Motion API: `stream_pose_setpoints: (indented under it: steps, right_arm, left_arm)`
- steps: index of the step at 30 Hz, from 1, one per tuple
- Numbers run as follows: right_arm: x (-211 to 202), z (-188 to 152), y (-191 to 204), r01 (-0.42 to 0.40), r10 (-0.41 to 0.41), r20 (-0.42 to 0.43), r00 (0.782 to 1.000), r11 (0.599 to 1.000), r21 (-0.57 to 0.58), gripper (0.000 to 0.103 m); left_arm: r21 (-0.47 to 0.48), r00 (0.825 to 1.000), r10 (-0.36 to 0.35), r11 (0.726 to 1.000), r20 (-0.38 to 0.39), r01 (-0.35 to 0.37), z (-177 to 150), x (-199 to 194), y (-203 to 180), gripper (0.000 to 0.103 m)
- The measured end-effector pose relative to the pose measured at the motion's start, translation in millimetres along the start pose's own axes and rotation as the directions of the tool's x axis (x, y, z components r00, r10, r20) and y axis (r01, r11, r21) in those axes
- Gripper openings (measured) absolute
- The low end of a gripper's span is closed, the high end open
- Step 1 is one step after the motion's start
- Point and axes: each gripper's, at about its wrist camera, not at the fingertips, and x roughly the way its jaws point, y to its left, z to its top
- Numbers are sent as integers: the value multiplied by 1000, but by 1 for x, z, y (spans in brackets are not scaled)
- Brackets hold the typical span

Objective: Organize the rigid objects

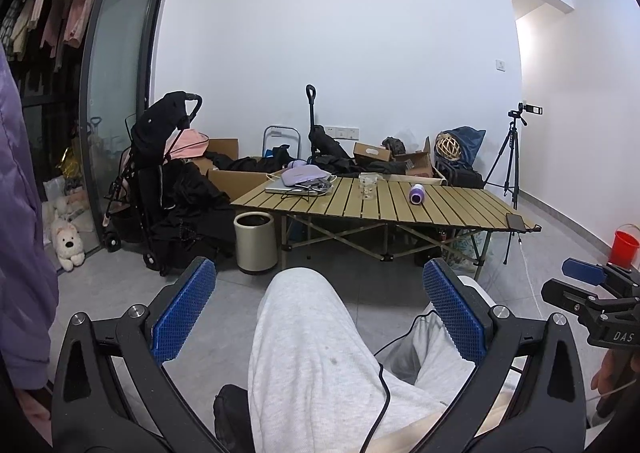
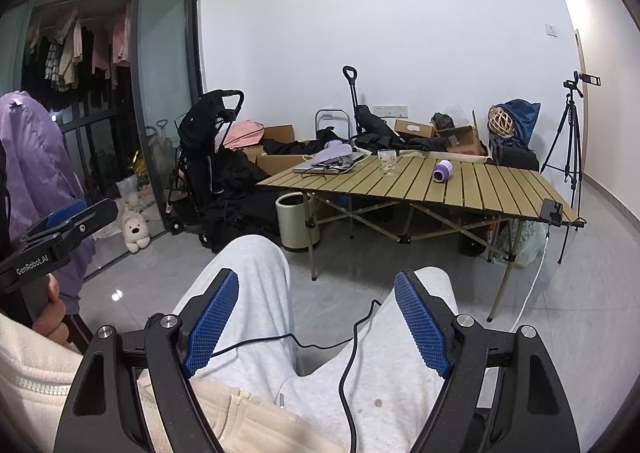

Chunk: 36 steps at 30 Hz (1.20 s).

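Purple bottle and glass cup on the bench, well away from both of your tongs.

The purple bottle (image 1: 416, 194) lies on its side on the slatted bench (image 1: 460, 209), and the clear glass cup (image 1: 367, 185) stands upright to its left, apart from it. Further left a laptop (image 1: 290, 189) carries a lilac cloth (image 1: 302, 174) and some cables, and a phone (image 1: 515, 221) sits at the bench's near right corner. Your left tongs (image 1: 320, 307) hang over your grey-trousered knees (image 1: 316, 333) with jaws spread wide and nothing between them. Your right tongs (image 2: 316, 319) are likewise spread wide and empty above your lap, the bench across the floor beyond them. A cream bin (image 1: 256, 241) stands beside the bench's left leg.
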Motion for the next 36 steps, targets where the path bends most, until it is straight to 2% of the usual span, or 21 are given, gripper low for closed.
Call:
stream_pose_setpoints:
  steps: [36]
  right_arm:
    - [4, -3, -7, 2, -2, -8, 1000, 1000, 14, 85]
  left_arm:
    - [7, 1000, -10, 1000, -8, 10, -1, -1, 0, 103]
